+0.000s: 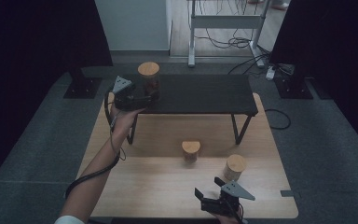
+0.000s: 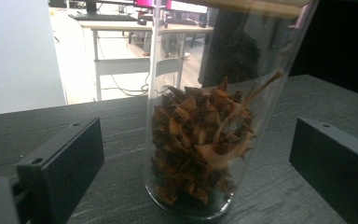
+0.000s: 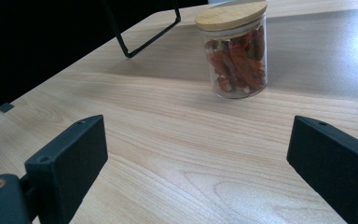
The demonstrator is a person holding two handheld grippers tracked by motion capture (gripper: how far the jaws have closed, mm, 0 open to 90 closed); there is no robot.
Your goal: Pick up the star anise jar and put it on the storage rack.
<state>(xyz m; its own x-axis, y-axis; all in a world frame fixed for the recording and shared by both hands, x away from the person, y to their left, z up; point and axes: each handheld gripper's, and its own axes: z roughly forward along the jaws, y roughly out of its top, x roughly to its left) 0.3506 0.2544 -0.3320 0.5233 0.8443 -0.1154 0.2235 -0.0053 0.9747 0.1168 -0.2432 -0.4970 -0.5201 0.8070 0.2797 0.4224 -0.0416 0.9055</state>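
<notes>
Fingers [image 2: 60, 172] of left gripper [image 1: 142, 99] spread wide, empty, flanking tall clear glass jar with bamboo lid [image 1: 148, 78] at shelf's ten o'clock: likely light, rigid, slick, breakable; grip mid-wall.

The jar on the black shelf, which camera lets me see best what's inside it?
The left gripper view: the jar on the shelf stands close between the open jaws, its dried brown pieces plain through the glass. The high view shows it small and dim, mostly its wooden lid. The right gripper view looks at another jar on the table.
</notes>
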